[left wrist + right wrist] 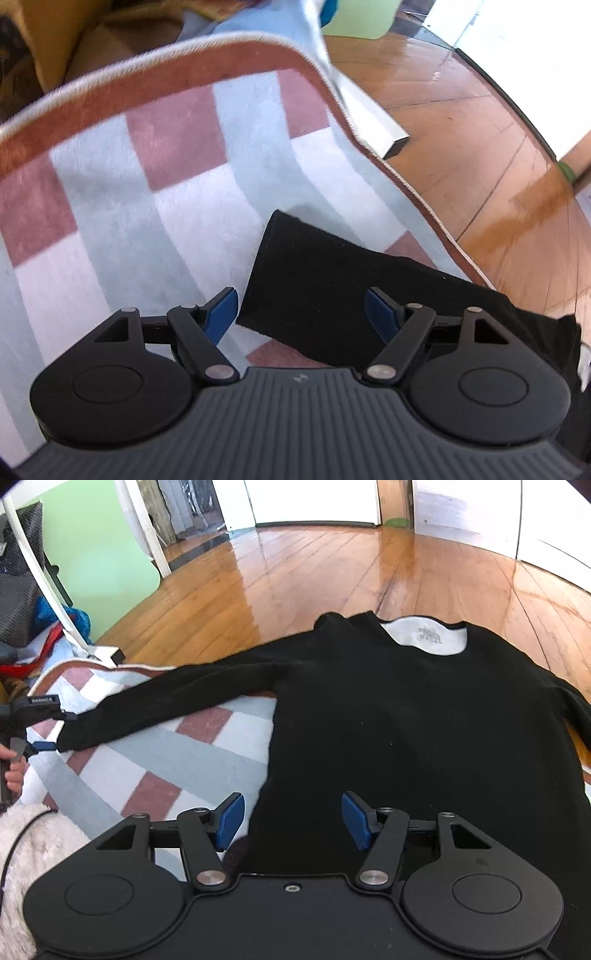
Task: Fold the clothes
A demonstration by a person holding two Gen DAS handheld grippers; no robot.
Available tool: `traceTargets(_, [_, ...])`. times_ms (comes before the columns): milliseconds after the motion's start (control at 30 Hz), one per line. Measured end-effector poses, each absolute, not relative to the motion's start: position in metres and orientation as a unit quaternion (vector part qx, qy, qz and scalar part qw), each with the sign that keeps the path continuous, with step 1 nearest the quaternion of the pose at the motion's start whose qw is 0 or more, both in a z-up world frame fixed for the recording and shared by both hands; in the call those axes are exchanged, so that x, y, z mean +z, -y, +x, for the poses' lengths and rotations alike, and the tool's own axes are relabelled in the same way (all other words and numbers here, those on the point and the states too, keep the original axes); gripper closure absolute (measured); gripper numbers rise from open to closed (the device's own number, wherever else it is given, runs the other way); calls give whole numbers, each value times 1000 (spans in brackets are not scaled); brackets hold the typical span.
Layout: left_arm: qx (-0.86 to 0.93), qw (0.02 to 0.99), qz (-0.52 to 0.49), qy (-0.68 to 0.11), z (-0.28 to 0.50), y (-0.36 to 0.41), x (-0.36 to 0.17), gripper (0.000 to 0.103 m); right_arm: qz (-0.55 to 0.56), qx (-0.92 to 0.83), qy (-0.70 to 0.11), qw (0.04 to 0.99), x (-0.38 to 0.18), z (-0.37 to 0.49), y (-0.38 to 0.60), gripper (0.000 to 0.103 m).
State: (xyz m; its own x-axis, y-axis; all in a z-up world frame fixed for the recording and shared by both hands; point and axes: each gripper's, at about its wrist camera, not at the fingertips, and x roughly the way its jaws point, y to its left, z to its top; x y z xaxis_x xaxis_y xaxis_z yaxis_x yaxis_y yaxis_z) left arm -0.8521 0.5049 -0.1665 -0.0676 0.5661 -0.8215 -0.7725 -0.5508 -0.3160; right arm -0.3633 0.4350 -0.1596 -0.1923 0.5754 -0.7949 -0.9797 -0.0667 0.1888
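Looking down past both tools, we see a black sweater (388, 716) spread flat on a checked rug (177, 760) that lies on a wooden floor (332, 572).

Our right tool (293, 821) hangs over the sweater's near hem, its blue pads (232, 821) apart, with nothing pinched between them. The hem's left corner sits between the pads, but we cannot tell if they touch the cloth.

Our left tool (301, 314) is over the cuff (280, 280) at the end of the left sleeve (177, 698), pads spread wide and holding nothing. The cuff's edge lies just beside the left pad (221, 314), flat on the rug. In the right wrist view that tool (40, 734) shows at the far left, at the sleeve's tip, with a hand (13, 771) behind it.

The sleeve runs out left from the body, straight and flat. The collar (424, 635) points to the far side, its white inner label up. The right sleeve (580, 716) drops off at the right edge of the view.

The rug's brown border (147, 74) curves round to the far left, and the sweater's collar end reaches past it onto bare floor. Beyond the collar the floor is open right up to the white walls. A white post (74, 627) stands at the rug's far left corner, with clutter behind it. Fluffy white cloth (29, 849) sits near left.
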Motion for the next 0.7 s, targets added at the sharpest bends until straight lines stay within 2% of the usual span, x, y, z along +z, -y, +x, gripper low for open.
traceTargets(167, [714,472,-508,-102,-852,-513,-181,18,-267,662,-393,580,-170,-355,-430,39])
traceTargets(233, [705,497,-494,-109,-848,-519,-182,24,-261,656,-409,578,-176,-351,-430,39])
traceTargets(267, [705,506,-481,-124,-844,-523,-183,30,-261,654,-415,576,-179,-349,-429,39])
traceTargets(300, [712,511,-460,-144,-839,-526,-183,72,-263,653,-419,574,-181,-348,-428,39])
traceTargets(333, [713,517,-447,-160,-834,-529,-184,97,-266,652,-420,572,-182,-347,-426,39])
traceTargets(467, [707,546,-425,-148,-823,-527,-175,98,-286,650,-408,574,-183,-342,-419,39])
traceTargets(567, [698,590,-369,-169,-790,-528,-146,98,-291,649,-409,571,-184,-334,-417,39])
traceTargets(700, [627,682,-342,-154,-725,-529,-92,98,-280,663,-422,551,-183,-323,-417,39])
